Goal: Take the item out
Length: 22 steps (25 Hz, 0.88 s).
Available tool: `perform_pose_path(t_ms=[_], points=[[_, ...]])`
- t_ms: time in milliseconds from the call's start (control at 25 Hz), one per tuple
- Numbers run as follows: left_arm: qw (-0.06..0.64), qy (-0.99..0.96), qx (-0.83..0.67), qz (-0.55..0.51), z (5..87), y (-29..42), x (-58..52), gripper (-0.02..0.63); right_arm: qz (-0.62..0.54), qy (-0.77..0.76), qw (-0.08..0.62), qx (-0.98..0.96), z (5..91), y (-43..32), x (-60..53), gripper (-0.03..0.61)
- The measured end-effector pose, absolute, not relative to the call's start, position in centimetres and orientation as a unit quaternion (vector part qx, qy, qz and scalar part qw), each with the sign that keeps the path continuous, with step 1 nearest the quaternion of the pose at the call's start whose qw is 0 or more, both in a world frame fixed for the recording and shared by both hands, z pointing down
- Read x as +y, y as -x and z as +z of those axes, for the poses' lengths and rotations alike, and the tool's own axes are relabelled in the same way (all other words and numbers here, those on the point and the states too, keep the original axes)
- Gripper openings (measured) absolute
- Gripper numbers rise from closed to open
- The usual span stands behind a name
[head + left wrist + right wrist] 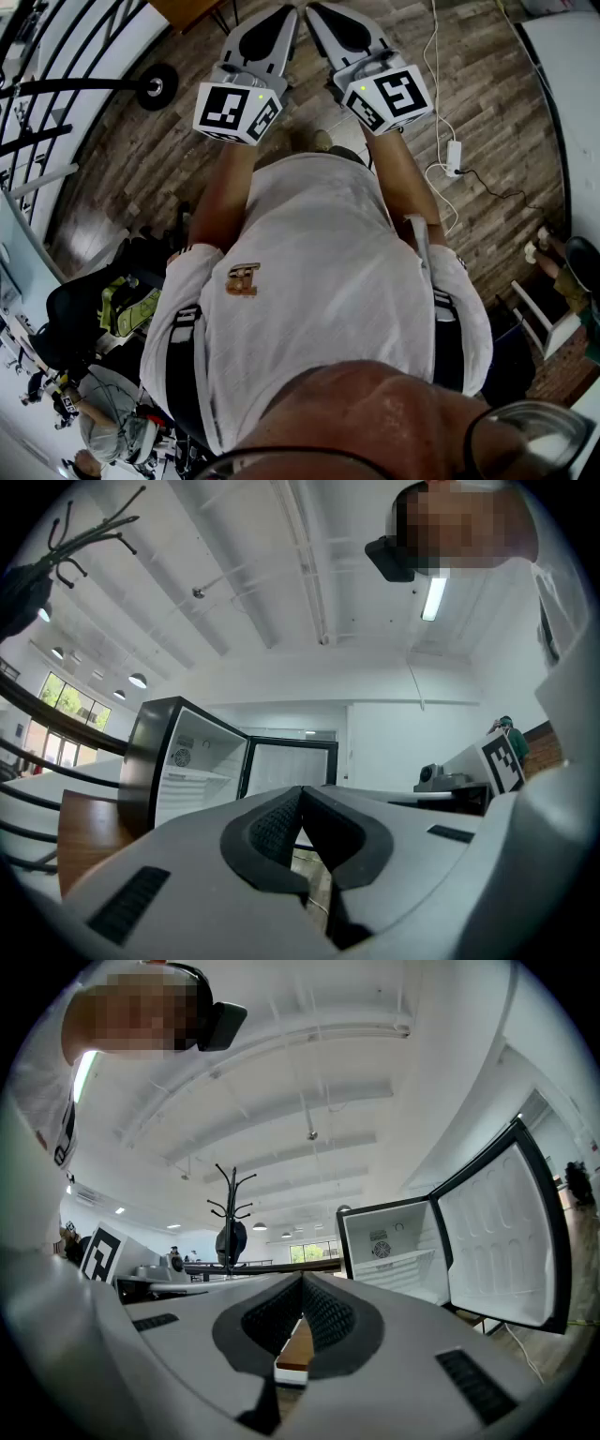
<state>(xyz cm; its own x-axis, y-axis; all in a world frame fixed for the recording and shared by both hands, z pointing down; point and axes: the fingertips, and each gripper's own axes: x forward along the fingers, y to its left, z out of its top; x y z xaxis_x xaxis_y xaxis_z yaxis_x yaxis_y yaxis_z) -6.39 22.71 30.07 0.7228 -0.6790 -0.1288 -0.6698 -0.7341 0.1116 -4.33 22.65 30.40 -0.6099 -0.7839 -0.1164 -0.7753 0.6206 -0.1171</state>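
Observation:
My left gripper [283,13] and my right gripper [317,11] are held side by side in front of the person's chest, above a wooden floor. Both are shut with nothing between the pads. In the left gripper view, beyond the closed left gripper [302,795], stands a small black fridge [192,761] with its door [292,761] swung open. The right gripper view shows the same fridge [386,1246] past the closed right gripper [302,1279], its white-lined door [497,1241] open to the right. The fridge's interior looks white, and I can make out no item in it.
A white cable with a power adapter [453,156] lies on the floor to the right. A black railing [56,89] runs at the left. A coat stand [232,1206] rises behind a long counter. A wooden tabletop [84,841] is at the lower left.

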Motion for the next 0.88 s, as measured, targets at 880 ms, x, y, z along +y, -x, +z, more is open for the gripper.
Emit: perform_pose_path(t_ms=[880], points=[[0.011,-0.910,-0.406,-0.083,29.7,0.5,19.1,0.018,0.005,0.419,0.074,0.905,29.4,-2.6,19.1,0.032]])
